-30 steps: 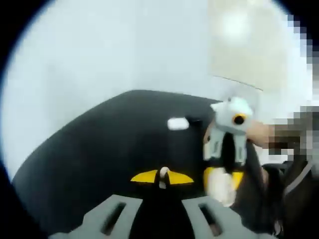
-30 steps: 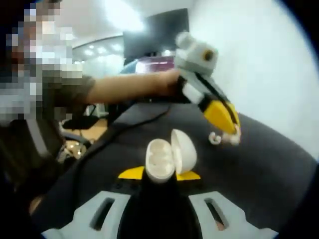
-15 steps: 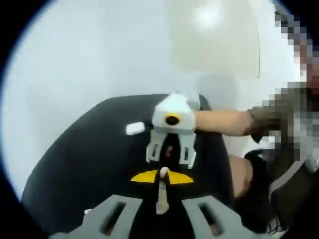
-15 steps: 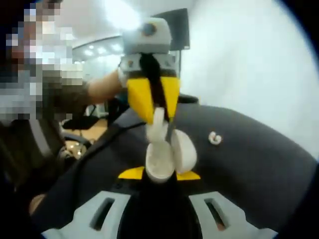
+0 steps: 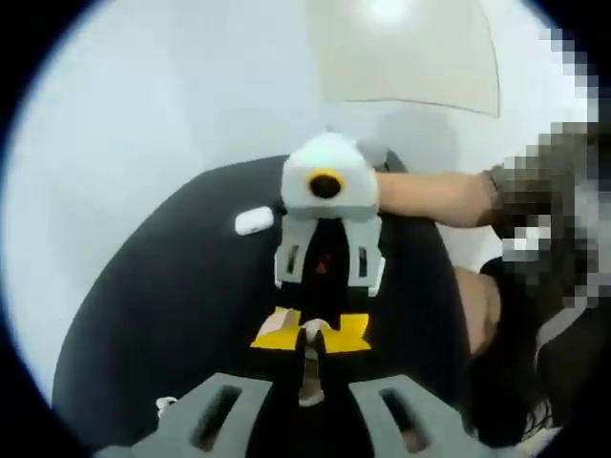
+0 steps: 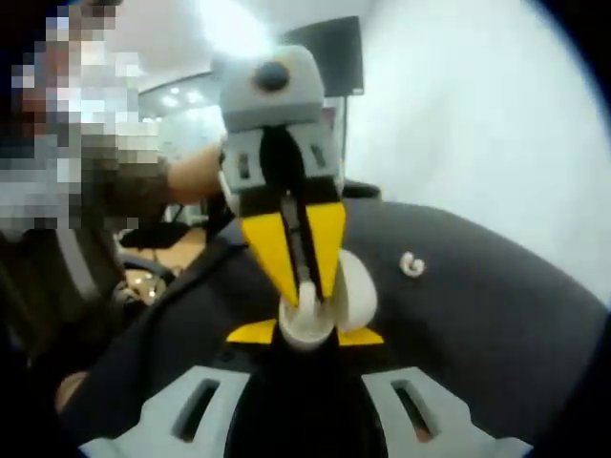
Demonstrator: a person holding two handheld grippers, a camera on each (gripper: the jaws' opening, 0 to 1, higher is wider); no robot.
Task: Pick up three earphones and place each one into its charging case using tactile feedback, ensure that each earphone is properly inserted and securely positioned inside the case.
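Above the open case (image 6: 315, 310), pinched upright between the yellow tips of my right hand-held gripper (image 6: 305, 334), my left hand-held gripper (image 6: 298, 286) comes straight down, jaws nearly closed on a white earphone (image 6: 307, 294) whose lower end meets the case's mouth. The lid (image 6: 355, 291) stands open just behind the left tips, touching or almost so; I cannot tell which.

In the left gripper view my own tips (image 5: 311, 336) pinch the earphone (image 5: 310, 355), its stem running down between the jaws, with the right hand-held gripper (image 5: 326, 243) facing me just beyond.

Past the case, well apart, a second earphone (image 6: 412, 264) lies on the black desk (image 6: 496, 324), with bare surface all round it. A small white item (image 5: 254, 221) sits near the desk's (image 5: 153, 305) curved far edge, and another (image 5: 165, 405) near its left edge.
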